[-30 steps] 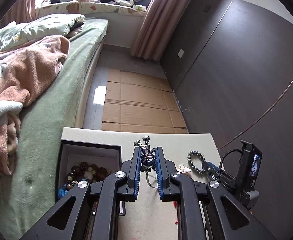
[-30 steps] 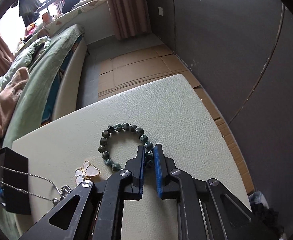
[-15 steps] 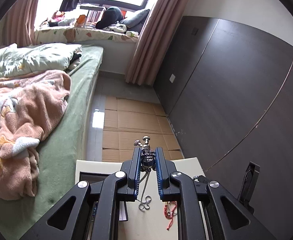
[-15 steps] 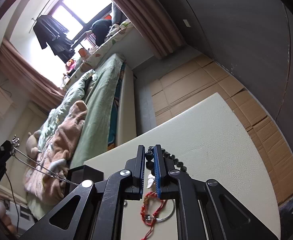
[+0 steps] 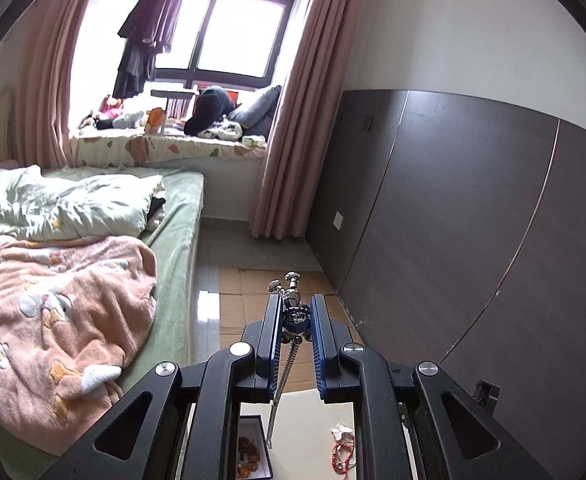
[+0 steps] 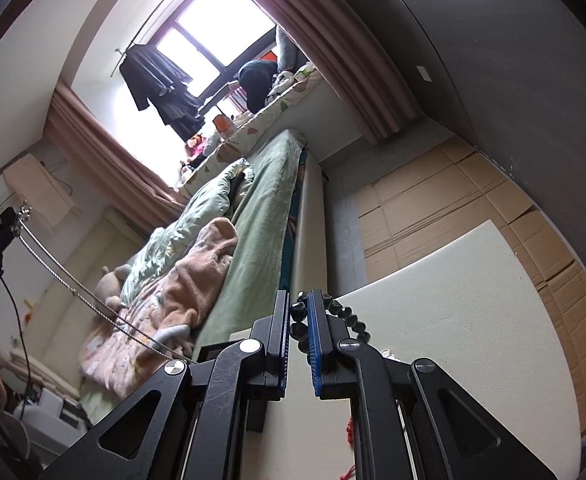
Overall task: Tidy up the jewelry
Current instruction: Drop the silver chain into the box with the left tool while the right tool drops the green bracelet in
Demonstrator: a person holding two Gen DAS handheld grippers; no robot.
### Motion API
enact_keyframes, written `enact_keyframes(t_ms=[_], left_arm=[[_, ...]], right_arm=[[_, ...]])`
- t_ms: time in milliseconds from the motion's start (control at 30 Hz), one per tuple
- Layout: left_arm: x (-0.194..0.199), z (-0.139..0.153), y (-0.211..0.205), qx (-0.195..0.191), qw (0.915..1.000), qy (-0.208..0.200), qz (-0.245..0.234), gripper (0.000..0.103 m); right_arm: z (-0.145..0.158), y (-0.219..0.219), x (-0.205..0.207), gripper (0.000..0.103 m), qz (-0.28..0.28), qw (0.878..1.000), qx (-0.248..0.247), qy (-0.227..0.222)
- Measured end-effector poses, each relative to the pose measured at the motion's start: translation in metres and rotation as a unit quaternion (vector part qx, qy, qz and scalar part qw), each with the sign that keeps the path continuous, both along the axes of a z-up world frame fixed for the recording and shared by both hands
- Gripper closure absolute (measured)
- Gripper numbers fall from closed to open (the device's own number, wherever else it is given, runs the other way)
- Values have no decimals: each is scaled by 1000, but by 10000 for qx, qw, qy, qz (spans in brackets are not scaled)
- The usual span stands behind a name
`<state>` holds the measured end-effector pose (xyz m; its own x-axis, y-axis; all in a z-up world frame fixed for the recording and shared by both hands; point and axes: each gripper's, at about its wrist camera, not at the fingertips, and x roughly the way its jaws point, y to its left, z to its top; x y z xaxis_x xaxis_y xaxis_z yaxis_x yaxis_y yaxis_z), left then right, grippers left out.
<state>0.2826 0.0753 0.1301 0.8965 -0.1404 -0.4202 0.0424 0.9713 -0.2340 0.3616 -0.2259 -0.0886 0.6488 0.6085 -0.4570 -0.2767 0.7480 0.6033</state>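
Left tongs (image 5: pixel 296 320) clamp necklace (image 5: pixel 293 312) by its pendant, limp chain dangling above box (image 5: pixel 267 440) on worktop (image 5: pixel 309 420), right tongs (image 6: pixel 297 312) pinch bracelet (image 6: pixel 349 316) by one bead; both light, floppy, likely slippery.

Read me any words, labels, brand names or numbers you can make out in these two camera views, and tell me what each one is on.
None can be read in either view.
The orange box on the window ledge may carry print, but it is too small and blurred to read.
The necklace, the bead bracelet and the jewelry box show no lettering.
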Motion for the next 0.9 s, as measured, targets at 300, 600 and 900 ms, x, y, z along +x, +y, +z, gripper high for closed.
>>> enact_keyframes(t_ms=[300,600,900], left_arm=[[-3,11,7,62,9999,-119,2,89],[10,-33,24,-199,9993,304,80,89],[23,-112,31,-438,9939,1001,136,89]], right_arm=[[0,6,1,93,107,9998,135,-19],[0,12,0,93,262,9991,308,-111],[6,44,-6,93,618,9971,375,-252]])
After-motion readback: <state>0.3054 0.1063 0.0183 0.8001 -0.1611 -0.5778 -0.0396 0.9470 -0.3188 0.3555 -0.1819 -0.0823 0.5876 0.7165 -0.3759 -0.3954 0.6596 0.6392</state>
